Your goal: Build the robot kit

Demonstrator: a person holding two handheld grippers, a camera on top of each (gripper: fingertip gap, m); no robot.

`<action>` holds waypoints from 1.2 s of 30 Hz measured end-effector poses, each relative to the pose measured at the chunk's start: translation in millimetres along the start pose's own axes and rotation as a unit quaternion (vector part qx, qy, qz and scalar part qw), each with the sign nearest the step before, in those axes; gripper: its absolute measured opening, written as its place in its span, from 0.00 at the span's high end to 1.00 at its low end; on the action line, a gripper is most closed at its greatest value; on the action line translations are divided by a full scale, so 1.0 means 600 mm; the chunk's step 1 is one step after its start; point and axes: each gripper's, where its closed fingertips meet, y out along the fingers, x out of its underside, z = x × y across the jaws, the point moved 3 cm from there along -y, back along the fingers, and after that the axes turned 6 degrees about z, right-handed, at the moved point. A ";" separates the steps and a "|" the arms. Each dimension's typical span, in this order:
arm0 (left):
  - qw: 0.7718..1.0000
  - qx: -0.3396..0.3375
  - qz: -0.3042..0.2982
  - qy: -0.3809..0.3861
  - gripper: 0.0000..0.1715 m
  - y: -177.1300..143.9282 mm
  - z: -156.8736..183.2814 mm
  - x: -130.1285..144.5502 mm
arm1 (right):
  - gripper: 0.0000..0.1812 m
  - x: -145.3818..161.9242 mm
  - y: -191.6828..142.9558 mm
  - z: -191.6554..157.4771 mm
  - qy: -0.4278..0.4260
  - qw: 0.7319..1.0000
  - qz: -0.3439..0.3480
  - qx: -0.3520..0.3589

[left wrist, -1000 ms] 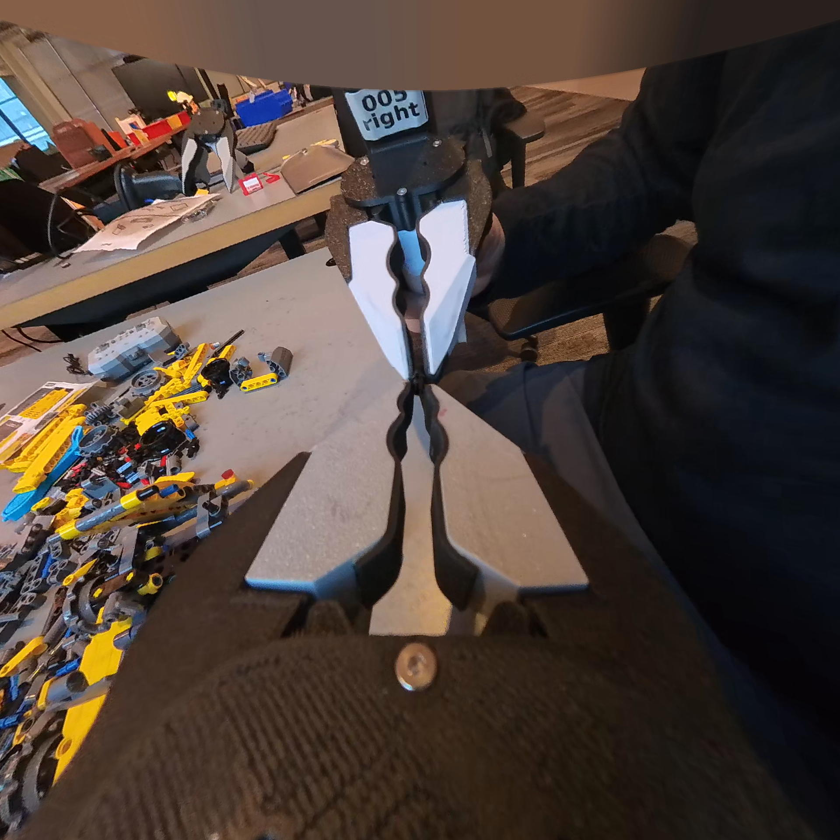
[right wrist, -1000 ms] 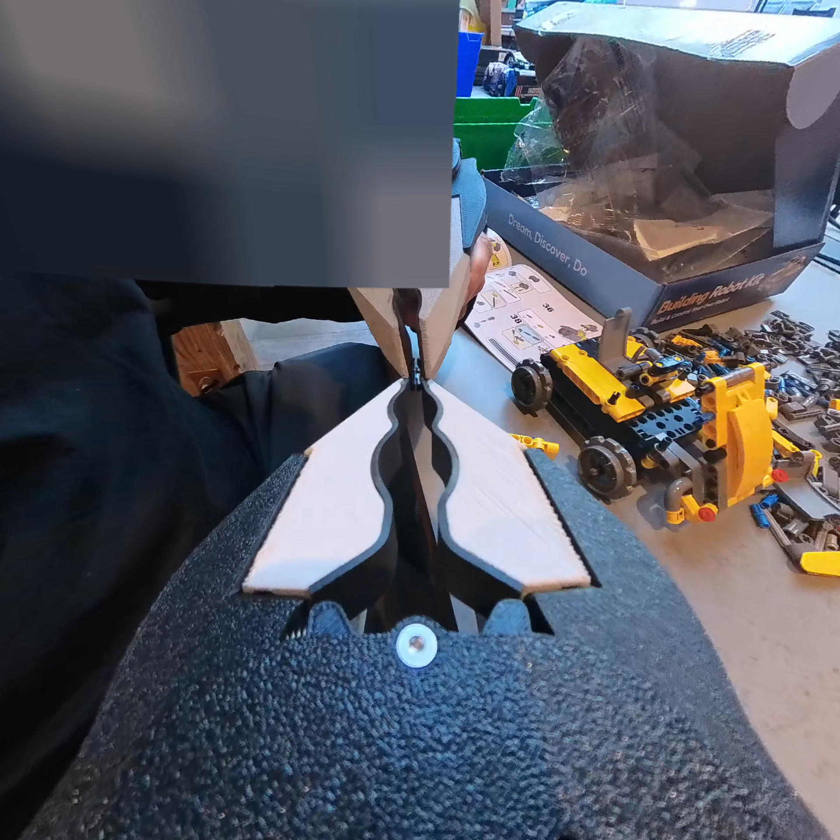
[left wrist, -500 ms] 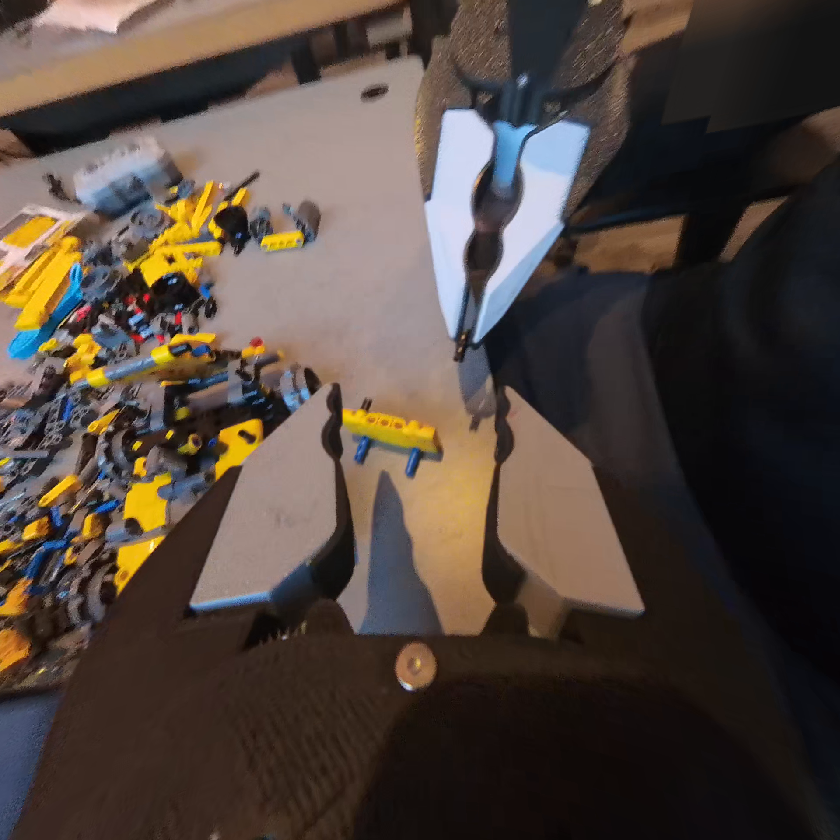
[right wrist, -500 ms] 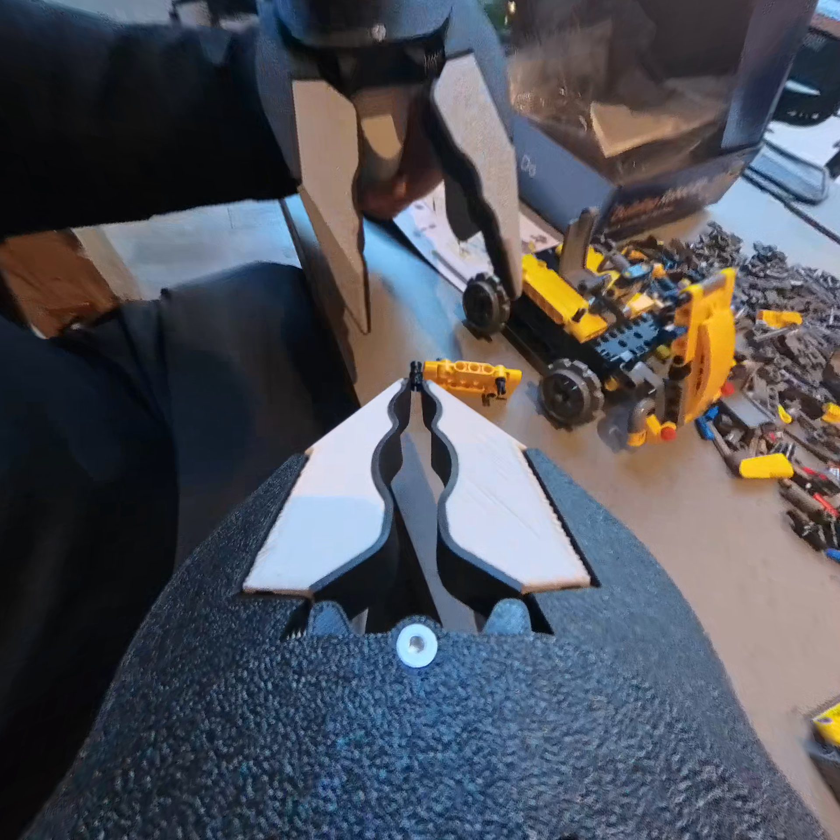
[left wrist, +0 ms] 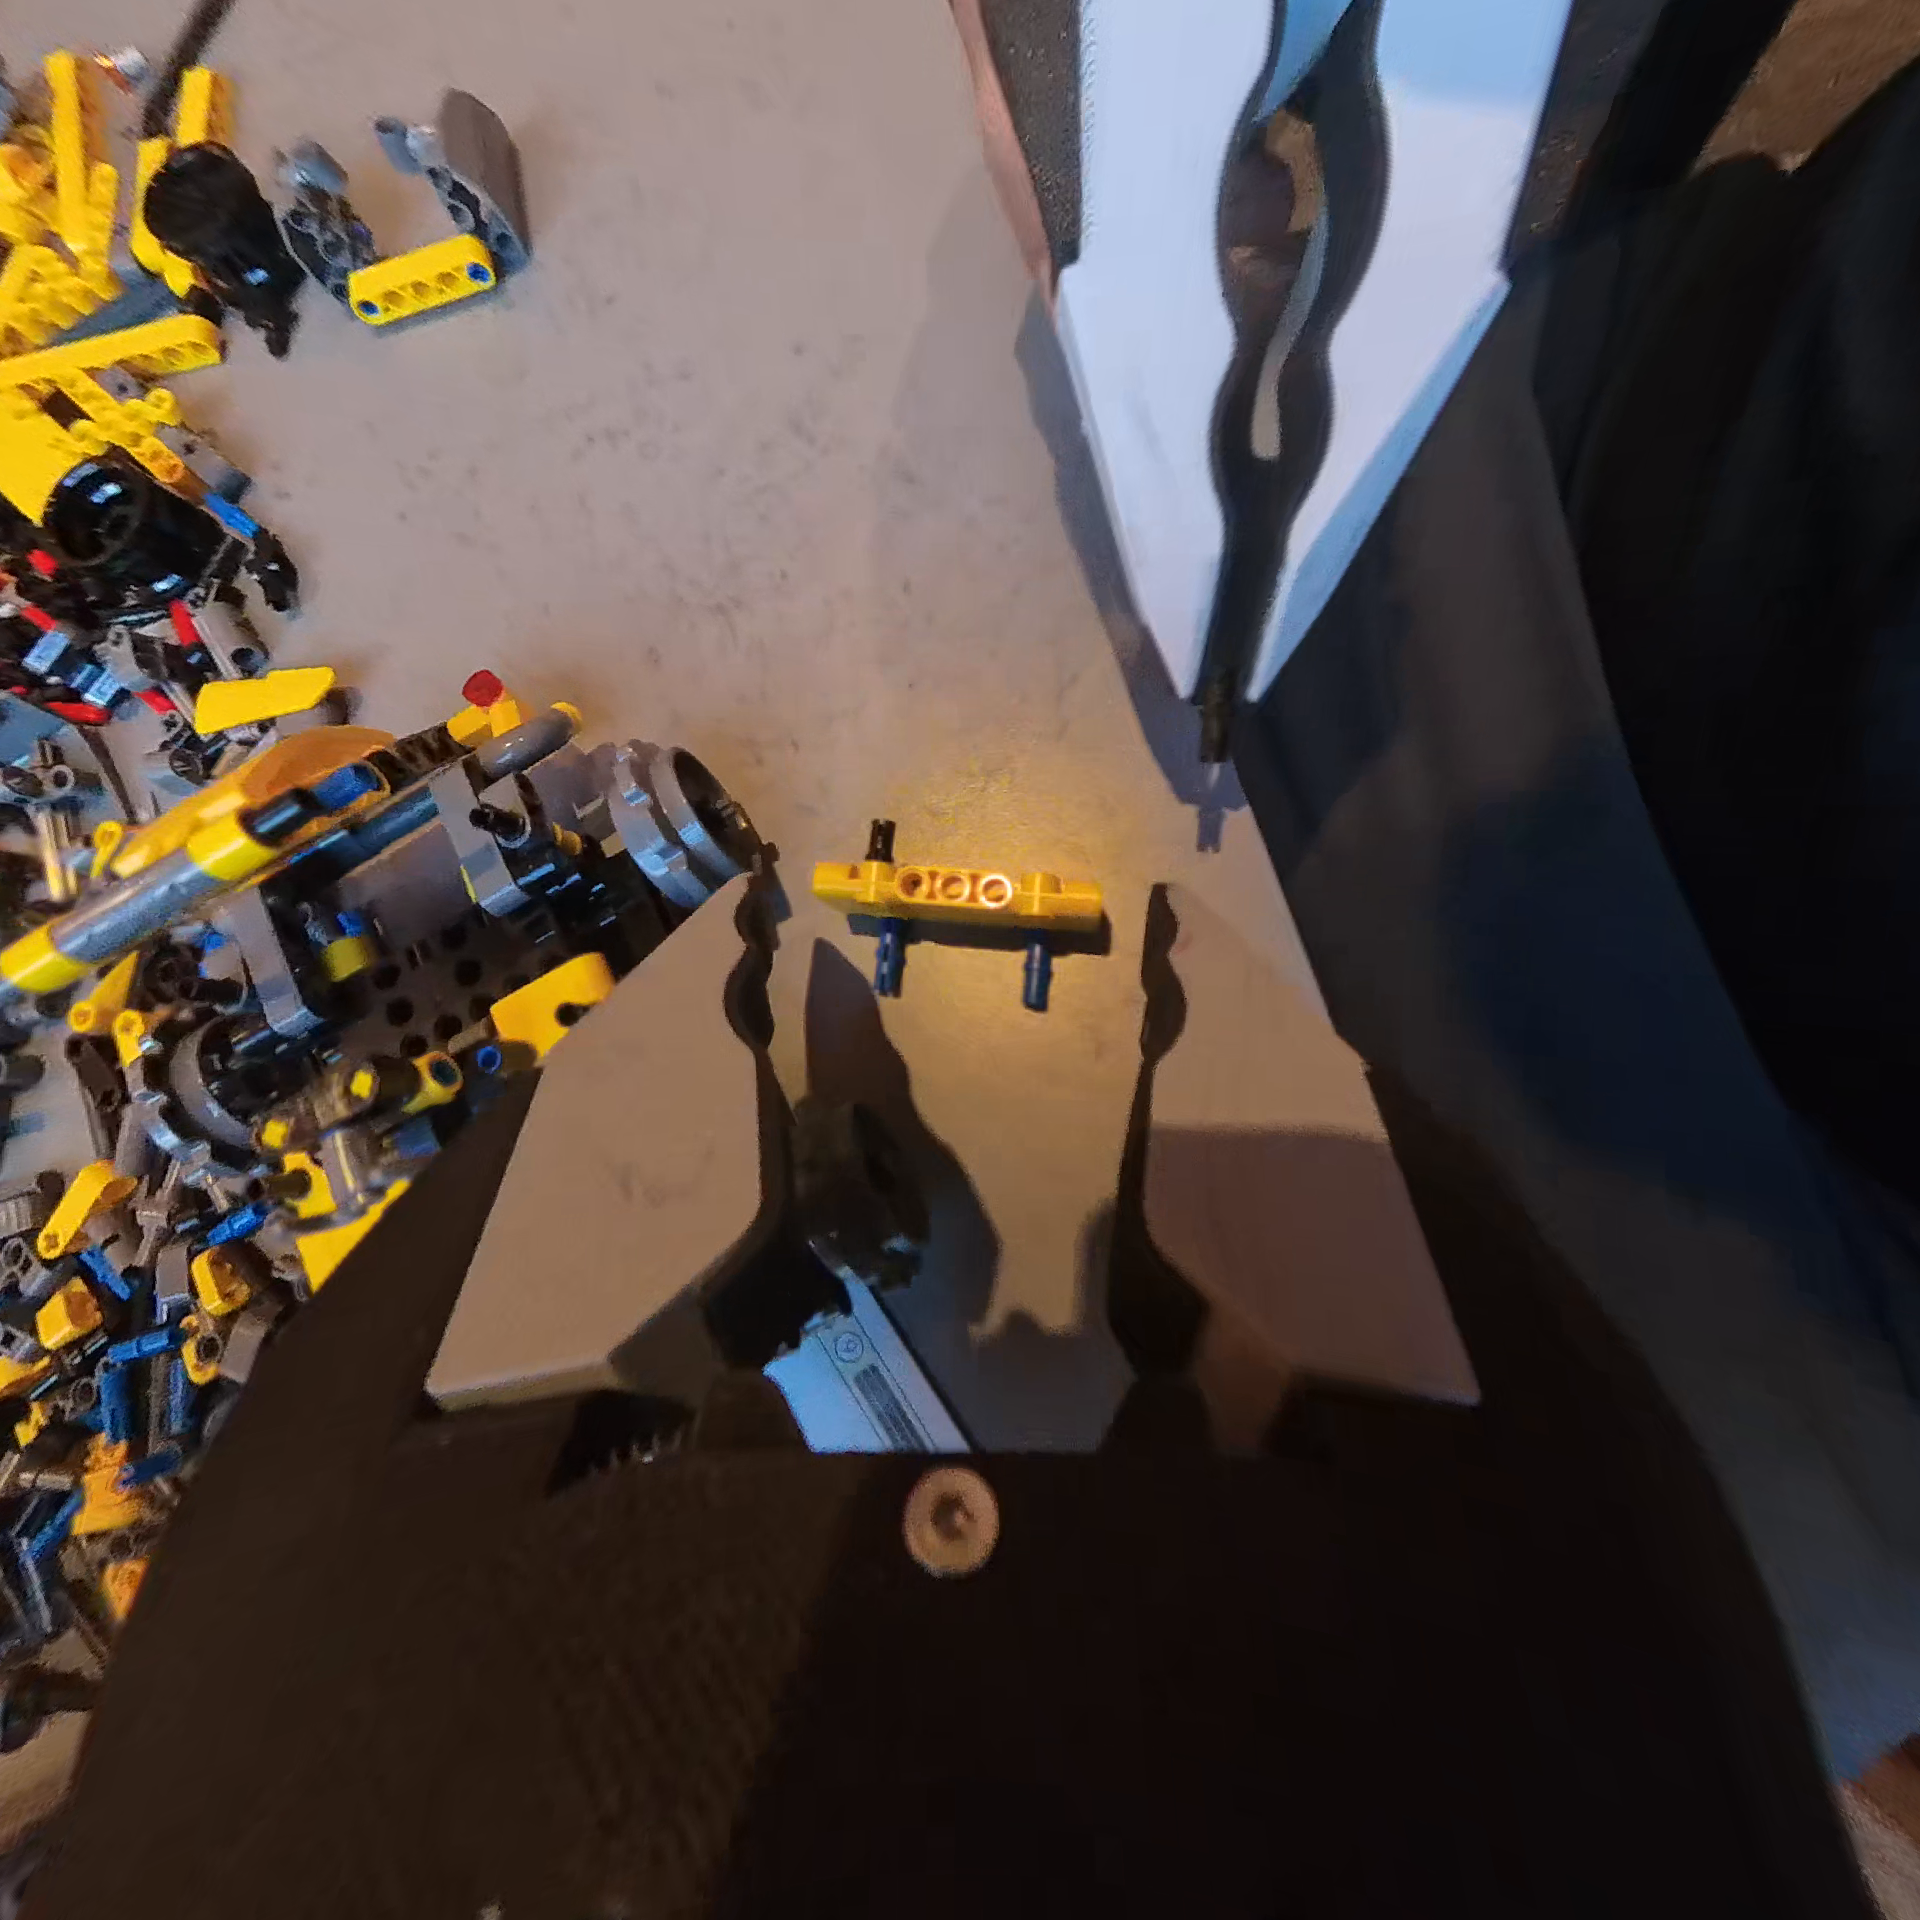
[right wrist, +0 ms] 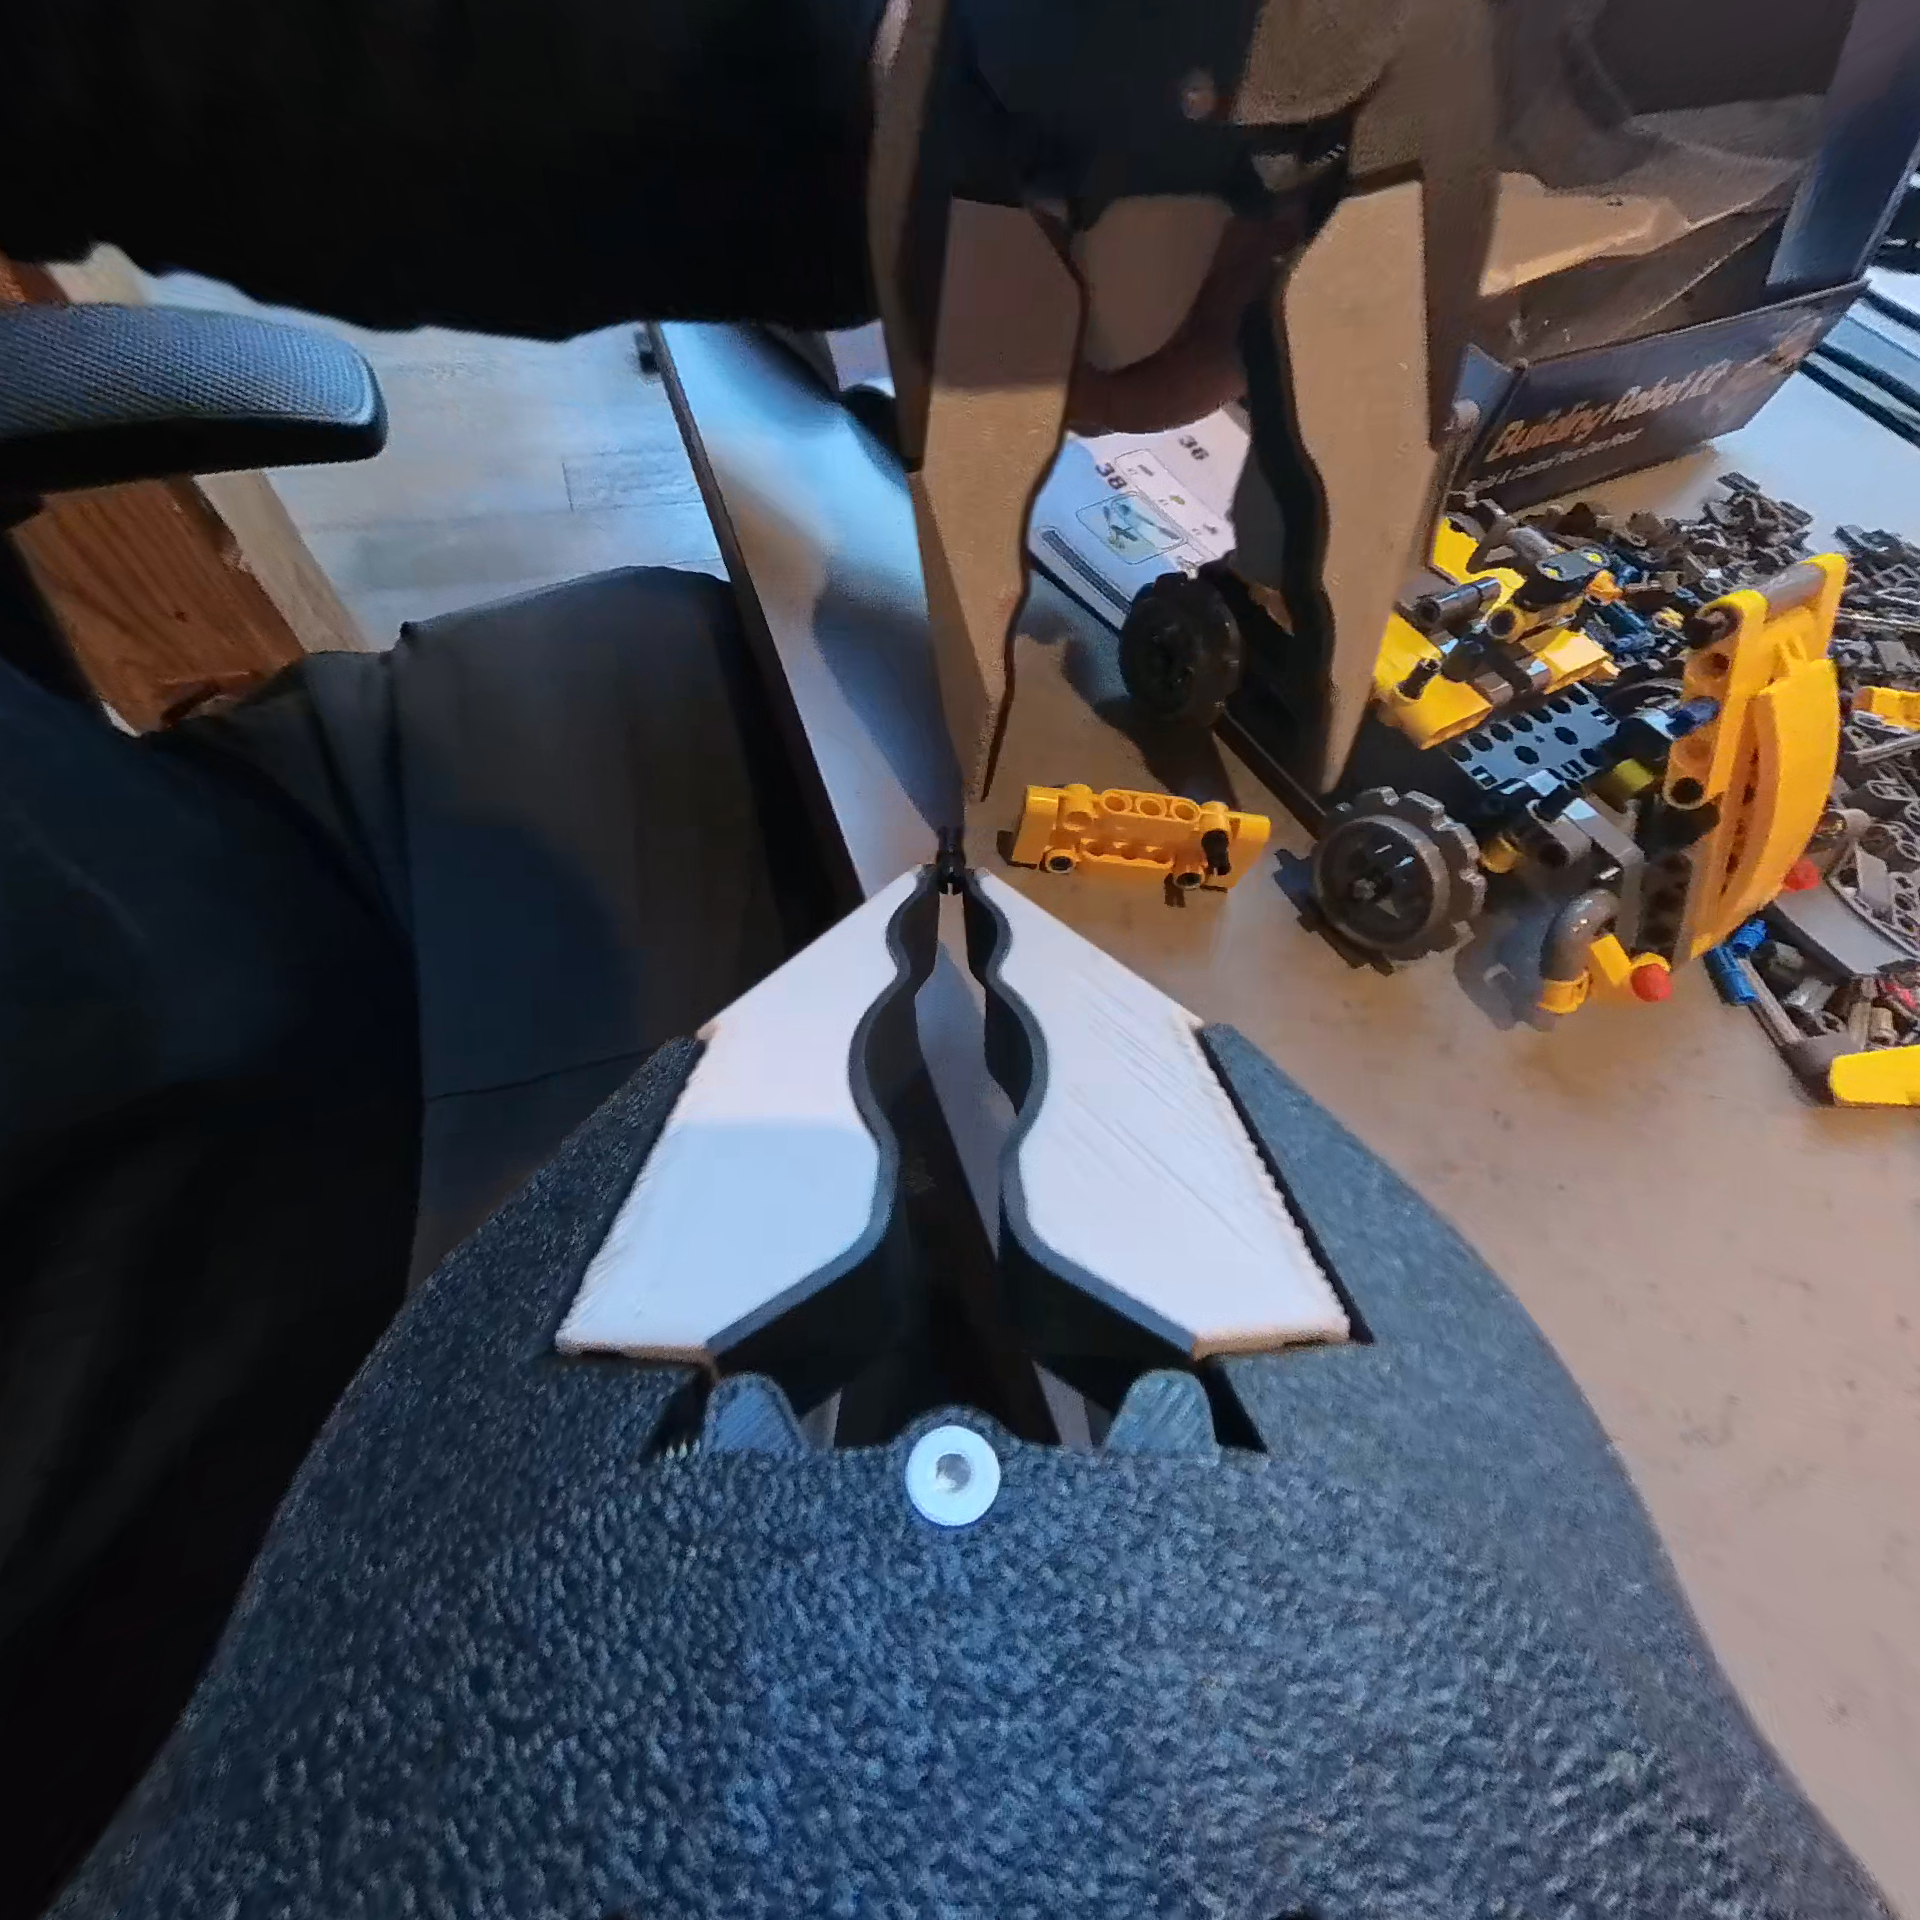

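We see a pale grey matte tabletop (left wrist: 727, 499) with its near edge running down the left-centre of the right wrist view, and beyond that edge a light wood-look floor (right wrist: 499, 468) and a black mesh chair armrest (right wrist: 187, 384) at the left. A second ago both grippers met tip to tip over the person's lap; now they have dropped to the table and parted. The left gripper (left wrist: 956, 914) has spread wide, its jaws straddling one small yellow plastic beam with two blue pins and a black pin (left wrist: 956, 894), which lies flat on the table at frame centre and showed in neither view a second ago. The right gripper (right wrist: 951, 883) stays pinched on one tiny black pin (right wrist: 950, 871), at the upper right in the left wrist view. One half-built yellow and black wheeled model (right wrist: 1558, 769) stands just right of the beam, one dark blue cardboard box (right wrist: 1662, 395) sits at the upper right, and a pile of loose parts (left wrist: 94, 520), too many to count, fills the left wrist view's left side.
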 end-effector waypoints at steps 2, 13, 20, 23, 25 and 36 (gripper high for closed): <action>1.000 0.018 -0.014 0.004 0.59 0.006 0.002 0.000 | 0.98 0.002 -0.002 -0.003 -0.004 1.000 -0.002 -0.003; 0.998 0.008 -0.055 0.003 0.64 0.031 0.003 0.011 | 0.98 0.007 -0.012 0.002 -0.001 1.000 -0.004 -0.002; 0.989 -0.099 -0.048 -0.094 0.64 0.026 0.012 0.014 | 0.98 0.010 -0.018 0.016 -0.002 1.000 -0.020 0.001; 0.988 -0.114 -0.044 -0.097 0.64 0.024 0.019 0.014 | 0.98 0.017 -0.014 0.016 -0.007 0.999 -0.035 -0.005; 0.989 -0.106 -0.042 -0.091 0.64 0.025 0.019 0.013 | 0.98 0.020 -0.010 0.017 -0.007 0.999 -0.040 -0.006; 0.986 -0.069 -0.036 -0.144 0.64 0.024 0.016 0.002 | 0.98 0.022 -0.012 0.022 0.002 0.999 -0.039 -0.007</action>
